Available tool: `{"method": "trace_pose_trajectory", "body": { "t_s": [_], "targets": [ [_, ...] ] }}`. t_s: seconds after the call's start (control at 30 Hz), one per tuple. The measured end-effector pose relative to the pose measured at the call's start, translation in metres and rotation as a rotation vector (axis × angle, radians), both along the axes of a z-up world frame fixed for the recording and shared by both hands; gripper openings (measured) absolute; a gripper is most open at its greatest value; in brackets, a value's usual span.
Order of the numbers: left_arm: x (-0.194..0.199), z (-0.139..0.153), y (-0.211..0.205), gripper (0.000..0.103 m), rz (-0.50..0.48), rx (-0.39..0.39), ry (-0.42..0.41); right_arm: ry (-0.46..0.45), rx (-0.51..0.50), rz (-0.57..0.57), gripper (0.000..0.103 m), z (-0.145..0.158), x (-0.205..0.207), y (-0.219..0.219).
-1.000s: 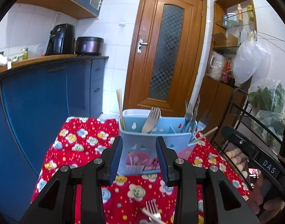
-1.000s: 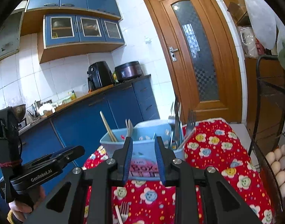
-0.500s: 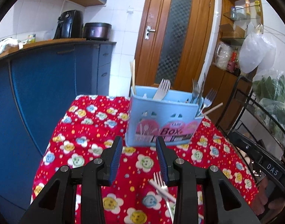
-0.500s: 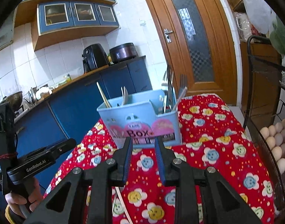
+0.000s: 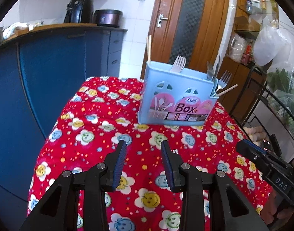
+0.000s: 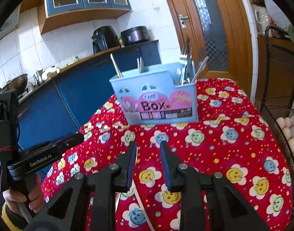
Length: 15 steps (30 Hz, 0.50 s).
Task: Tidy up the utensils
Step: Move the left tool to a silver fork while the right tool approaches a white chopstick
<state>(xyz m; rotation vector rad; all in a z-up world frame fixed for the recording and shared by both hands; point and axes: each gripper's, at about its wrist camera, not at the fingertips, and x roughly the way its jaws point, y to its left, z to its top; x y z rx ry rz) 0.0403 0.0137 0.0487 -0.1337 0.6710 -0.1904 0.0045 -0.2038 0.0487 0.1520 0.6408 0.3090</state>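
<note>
A light blue utensil box (image 5: 175, 98) marked "Box" stands upright on the red flowered tablecloth (image 5: 85, 134), holding forks (image 5: 221, 82), a pale fork and chopsticks (image 5: 149, 47). My left gripper (image 5: 144, 148) hovers open over the cloth in front of the box, with nothing between its pads. A loose fork's tines (image 5: 175, 150) peek out beside its right finger. In the right wrist view the box (image 6: 156, 100) is ahead. My right gripper (image 6: 148, 148) is open and empty. A pale thin utensil (image 6: 140, 204) lies on the cloth under it, mostly hidden.
Blue kitchen cabinets (image 5: 50, 73) close off the left, with an air fryer (image 5: 78, 9) and a cooker on the counter. A wooden door (image 5: 187, 23) is behind the table. A black wire rack (image 6: 277, 88) with eggs (image 6: 289, 130) stands at the right. A hand (image 6: 22, 198) holds the left gripper's handle.
Both grippers have sunk and tipped downward toward the tablecloth. The box now sits higher and farther off in both views. Neither pair of jaws has changed width.
</note>
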Motion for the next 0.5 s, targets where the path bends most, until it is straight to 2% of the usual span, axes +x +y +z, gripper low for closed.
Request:
{"method": "trace_pose_trajectory", "body": {
  "t_s": [0.5],
  "targets": [
    [0.003, -0.028, 0.014, 0.038, 0.039, 0.000, 0.074, 0.128, -0.049, 0.086, 0.028, -0.038, 0.005, 0.031]
  ]
}}
